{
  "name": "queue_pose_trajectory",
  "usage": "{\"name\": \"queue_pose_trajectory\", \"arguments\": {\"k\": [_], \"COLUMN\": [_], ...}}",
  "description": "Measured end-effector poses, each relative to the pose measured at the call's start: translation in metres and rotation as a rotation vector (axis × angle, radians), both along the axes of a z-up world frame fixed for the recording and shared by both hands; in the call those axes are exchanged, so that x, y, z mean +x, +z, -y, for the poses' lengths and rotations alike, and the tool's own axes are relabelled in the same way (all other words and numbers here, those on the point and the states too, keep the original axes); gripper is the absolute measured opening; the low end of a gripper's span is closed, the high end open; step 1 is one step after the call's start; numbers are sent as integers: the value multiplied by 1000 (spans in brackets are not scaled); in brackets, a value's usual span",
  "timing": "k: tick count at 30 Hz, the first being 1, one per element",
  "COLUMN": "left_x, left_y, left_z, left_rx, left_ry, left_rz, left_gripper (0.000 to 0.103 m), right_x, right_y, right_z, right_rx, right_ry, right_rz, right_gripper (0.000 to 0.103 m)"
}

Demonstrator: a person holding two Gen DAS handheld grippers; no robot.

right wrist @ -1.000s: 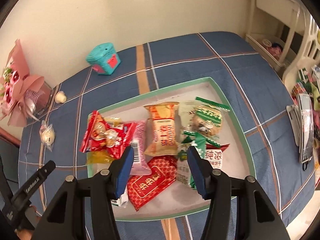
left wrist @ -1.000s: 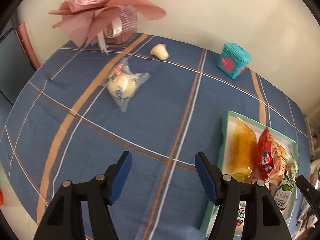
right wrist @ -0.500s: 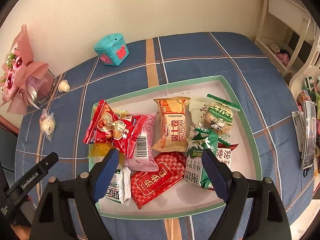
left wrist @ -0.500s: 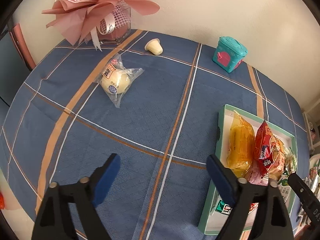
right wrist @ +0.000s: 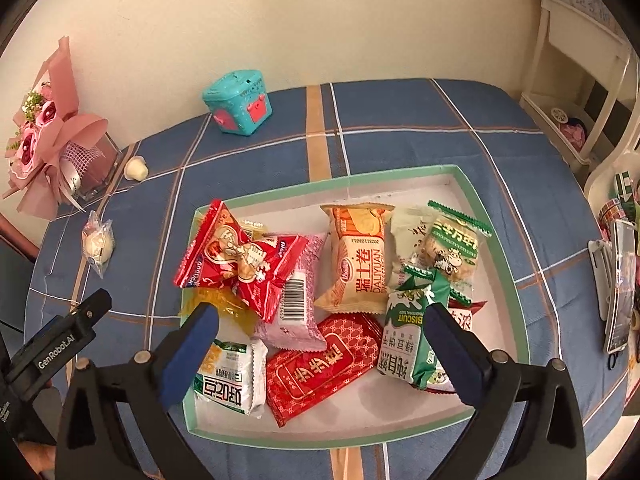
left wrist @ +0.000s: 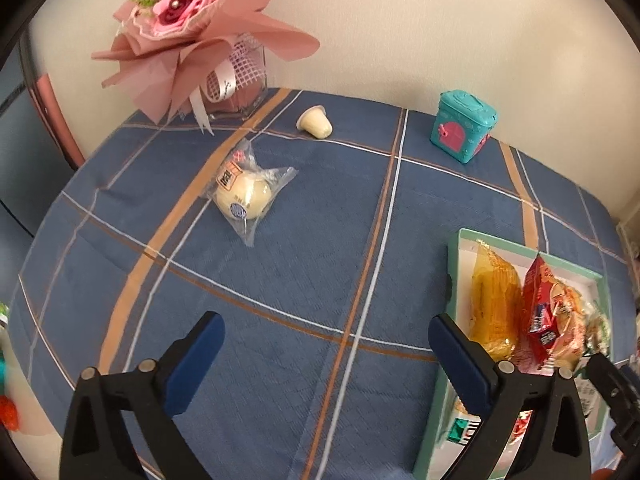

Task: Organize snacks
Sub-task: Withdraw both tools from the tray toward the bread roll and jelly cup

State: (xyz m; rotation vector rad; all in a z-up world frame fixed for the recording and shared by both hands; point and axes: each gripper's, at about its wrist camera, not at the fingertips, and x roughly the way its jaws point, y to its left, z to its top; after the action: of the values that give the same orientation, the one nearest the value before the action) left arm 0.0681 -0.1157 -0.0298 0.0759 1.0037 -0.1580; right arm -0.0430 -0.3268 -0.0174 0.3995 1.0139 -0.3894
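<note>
A green-rimmed white tray (right wrist: 380, 176) holds several snack packs, among them a red pack (right wrist: 236, 256), an orange biscuit pack (right wrist: 358, 258) and a green biscuit pack (right wrist: 416, 328). My right gripper (right wrist: 320, 312) hovers above the tray's near half, its jaws opening with nothing between them. A wrapped bun in a clear bag (left wrist: 242, 196) and a small cream jelly cup (left wrist: 315, 122) lie on the blue plaid cloth, far ahead of my left gripper (left wrist: 324, 322). That gripper's jaws are opening too, over bare cloth. The tray (left wrist: 454, 256) sits to its right.
A pink bouquet in a glass vase (left wrist: 192, 32) stands at the back left by the wall. A teal toy box (left wrist: 462, 128) is at the back centre. Beyond the table's right edge are white furniture (right wrist: 580, 80) and a phone (right wrist: 620, 288).
Both grippers' jaws have spread from narrow to wide. Both views have tilted slightly, and neither gripper has taken hold of anything.
</note>
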Motion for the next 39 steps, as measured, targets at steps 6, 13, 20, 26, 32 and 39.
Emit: {"name": "queue_pose_trajectory", "arguments": {"k": [6,13,20,26,32,39], "left_x": [5,23,51,72,89,108], "left_y": [0,6,11,14,15,2], "left_z": [-1,-2,-2,-2,-2,-18], "left_rx": [13,-3,-28,-15,16,0], "left_ry": [26,57,105,108,59,78], "left_rz": [25,40,56,89,99,40], "left_gripper": [103,103,103,103,103,103], "right_x": [1,4,20,37,61,98], "right_y": [0,-7,-5,6,22,17], "right_z": [-5,-6,-7,-8,-15,-42], "right_rx": [-16,4,-1,3,2,14], "right_ry": [14,7,20,26,55,166], "right_rz": [21,20,29,48,87,75], "right_gripper": [102,102,102,102,102,102]}}
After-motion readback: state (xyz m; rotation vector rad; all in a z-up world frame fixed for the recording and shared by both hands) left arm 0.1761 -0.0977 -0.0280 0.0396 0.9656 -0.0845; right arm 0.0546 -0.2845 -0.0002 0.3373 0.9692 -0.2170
